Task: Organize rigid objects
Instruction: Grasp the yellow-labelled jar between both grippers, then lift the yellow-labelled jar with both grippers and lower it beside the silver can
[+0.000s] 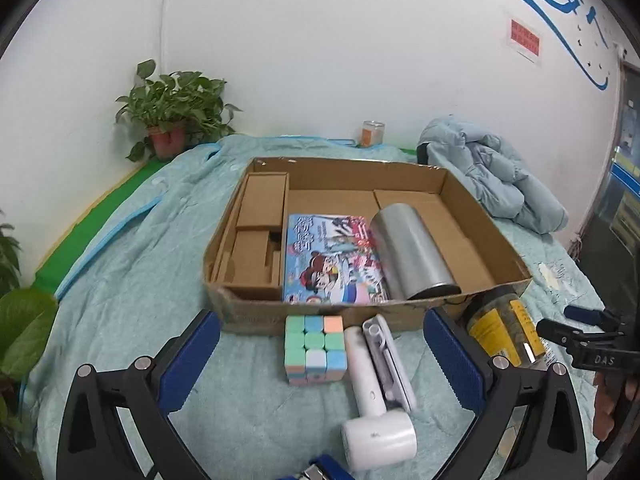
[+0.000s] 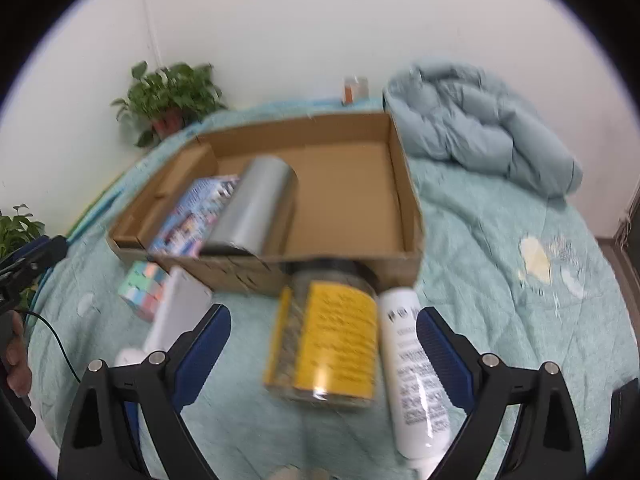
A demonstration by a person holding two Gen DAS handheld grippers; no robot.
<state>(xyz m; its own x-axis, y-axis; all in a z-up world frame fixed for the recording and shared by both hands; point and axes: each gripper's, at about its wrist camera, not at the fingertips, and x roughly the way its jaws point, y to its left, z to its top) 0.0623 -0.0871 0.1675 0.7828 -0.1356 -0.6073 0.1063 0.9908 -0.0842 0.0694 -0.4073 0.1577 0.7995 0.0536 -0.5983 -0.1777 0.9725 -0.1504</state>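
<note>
Both tongs hang wide apart over the teal quilt (image 1: 120,280), nothing gripped. The landmark is the cardboard box (image 1: 472,196): inside it a silver cylinder (image 1: 412,256) lies on its side, touching a colourful picture book (image 1: 328,260) to its left, and cardboard inserts (image 1: 260,208) fill the left end. Just in front of the box's near wall sit a pastel puzzle cube (image 1: 315,346) and a white handheld device (image 1: 376,392) right beside it, both between the blue pads of the left gripper (image 1: 320,360). Off the box's near right corner lies a jar (image 2: 324,344) with a yellow label, print too blurred to read, and a white bottle (image 2: 416,380) rests against it; both fall between the pads of the right gripper (image 2: 324,352). Seen from the left, that tool reads "DAS". Behind the box: a potted plant (image 1: 172,120), a small orange-labelled can (image 1: 372,134), a pale blue jacket (image 1: 492,176), and a wall with blue Chinese lettering
</note>
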